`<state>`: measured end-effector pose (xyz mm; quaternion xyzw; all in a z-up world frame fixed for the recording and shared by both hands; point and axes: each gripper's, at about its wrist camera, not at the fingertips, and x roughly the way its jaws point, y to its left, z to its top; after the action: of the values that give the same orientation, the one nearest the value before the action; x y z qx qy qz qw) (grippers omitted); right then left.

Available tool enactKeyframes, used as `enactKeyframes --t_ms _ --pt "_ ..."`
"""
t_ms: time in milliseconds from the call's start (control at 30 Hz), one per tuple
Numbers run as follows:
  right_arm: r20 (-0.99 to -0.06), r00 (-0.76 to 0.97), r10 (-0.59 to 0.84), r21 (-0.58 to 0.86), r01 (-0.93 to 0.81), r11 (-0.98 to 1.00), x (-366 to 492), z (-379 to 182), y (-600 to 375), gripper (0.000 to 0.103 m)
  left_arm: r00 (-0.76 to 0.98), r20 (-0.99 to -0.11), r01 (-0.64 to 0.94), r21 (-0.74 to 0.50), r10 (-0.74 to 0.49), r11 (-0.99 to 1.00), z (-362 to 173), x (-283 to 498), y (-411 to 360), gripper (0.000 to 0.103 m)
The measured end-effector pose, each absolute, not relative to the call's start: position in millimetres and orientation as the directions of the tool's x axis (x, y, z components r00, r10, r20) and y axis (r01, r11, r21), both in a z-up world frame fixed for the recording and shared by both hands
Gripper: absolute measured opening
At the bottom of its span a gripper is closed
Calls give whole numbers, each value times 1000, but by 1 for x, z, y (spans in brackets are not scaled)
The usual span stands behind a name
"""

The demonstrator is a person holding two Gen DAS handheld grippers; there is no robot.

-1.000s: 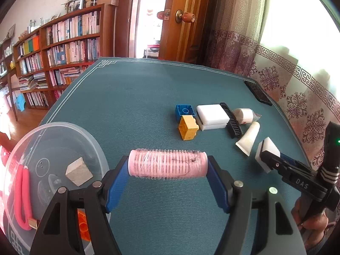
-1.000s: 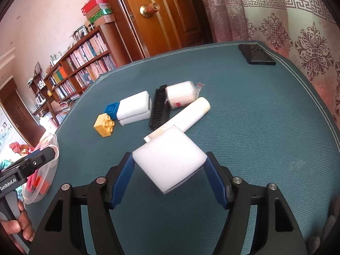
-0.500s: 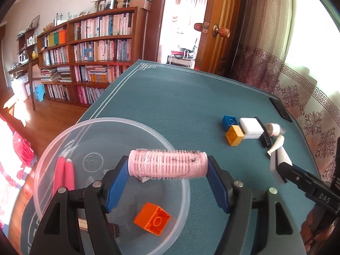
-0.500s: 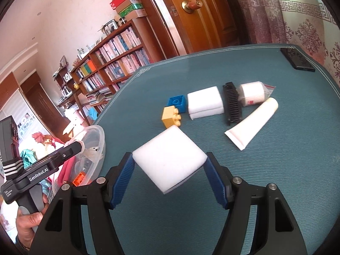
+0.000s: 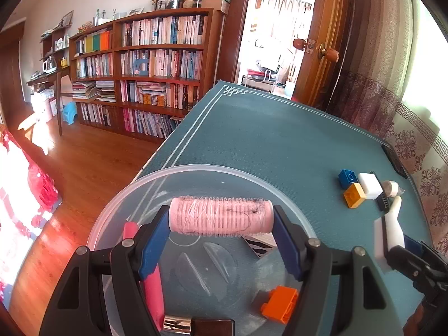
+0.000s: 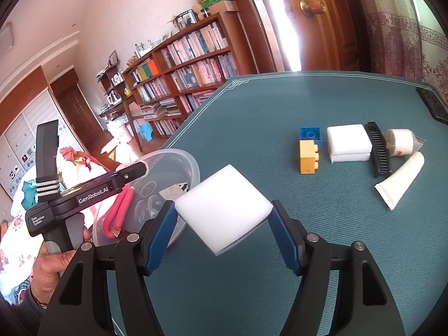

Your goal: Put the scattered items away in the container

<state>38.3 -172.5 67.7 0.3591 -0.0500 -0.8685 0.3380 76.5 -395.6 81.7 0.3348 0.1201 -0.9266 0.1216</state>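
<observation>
My left gripper is shut on a pink hair roller, held above the clear round plastic container. Inside the container lie an orange brick, a pink looped band and a pale block partly hidden. My right gripper is shut on a white sponge, just right of the container. Farther right on the table lie a yellow brick, a blue brick, a white foam block, a black comb, a white roll in a bag and a white tube.
The teal table ends close behind the container, with wood floor below. A black phone lies at the far right edge. A bookshelf, a wooden door and a patterned curtain stand beyond. A hand grips the left tool.
The left gripper has carried the hair roller leftward from the open table to over the container. The right gripper has followed left with the sponge, away from the loose items.
</observation>
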Motion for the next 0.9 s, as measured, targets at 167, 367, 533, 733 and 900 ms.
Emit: enactKeyframes --t_ms 167,367,533,733,900 --pt "-598 -481 -642 313 597 -739 48 68 -199 70 -731 -670 306 -147 -134 -941 75 69 -410 75" --pt "-609 -447 -655 285 648 -706 58 68 -230 70 -720 -685 287 -153 -107 -946 72 61 -421 75" --pt "-617 -426 -662 260 683 -682 66 68 -250 70 -710 -701 271 -184 -68 -945 68 53 -430 80" --pt "-630 -404 -664 244 708 -662 71 67 -267 70 -707 -707 272 -246 -19 -930 64 57 -439 80" --pt "-637 -394 -662 241 714 -657 68 67 -276 70 -716 -697 287 -243 -39 -927 66 65 -444 80"
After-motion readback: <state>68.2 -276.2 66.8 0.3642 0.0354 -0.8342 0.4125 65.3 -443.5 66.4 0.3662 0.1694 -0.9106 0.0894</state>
